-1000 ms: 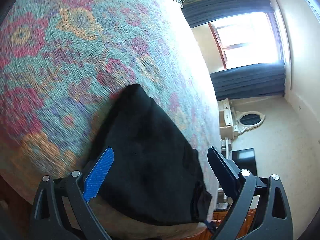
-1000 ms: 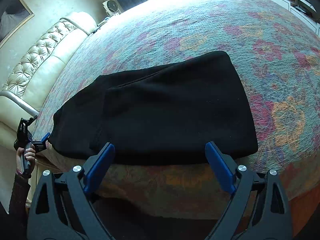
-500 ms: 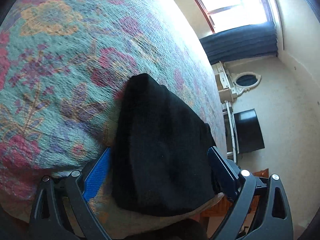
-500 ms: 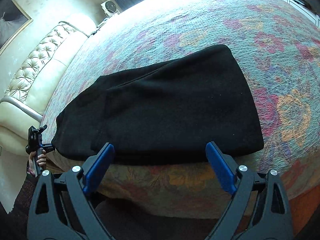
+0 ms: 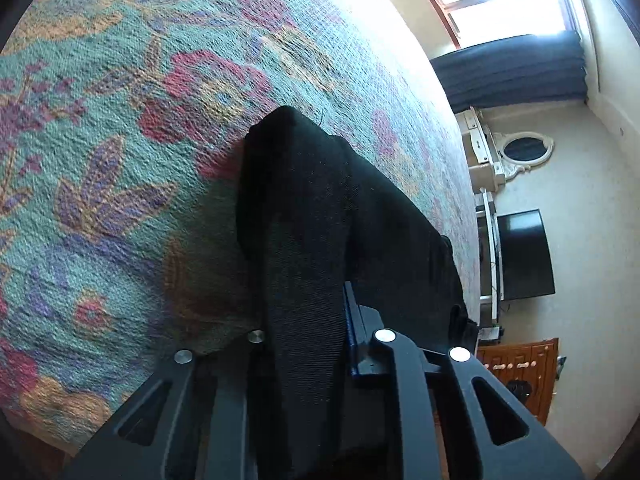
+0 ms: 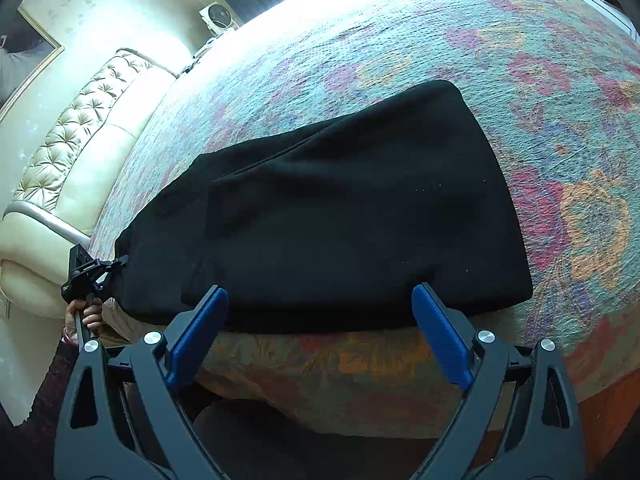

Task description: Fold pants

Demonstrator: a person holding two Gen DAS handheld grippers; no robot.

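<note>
The black pants [image 6: 340, 216] lie folded on the floral bedspread [image 6: 560, 92], near the bed's front edge. In the left wrist view my left gripper [image 5: 306, 320] is shut on the end of the pants [image 5: 320, 208], with cloth bunched between the fingers. It also shows in the right wrist view [image 6: 116, 262], at the pants' left end. My right gripper [image 6: 320, 320] is open and empty, its blue pads [image 6: 440, 332] just in front of the pants' near edge.
A cream tufted headboard [image 6: 68, 152] stands at the left. A window with dark curtains [image 5: 512, 68], a white dresser with an oval mirror [image 5: 524, 150] and a black TV [image 5: 524, 252] stand beyond the bed. The bed's edge [image 6: 340, 364] drops off below the pants.
My left gripper moved in onto the end of the pants and shut on it. My right gripper stayed open and barely moved.
</note>
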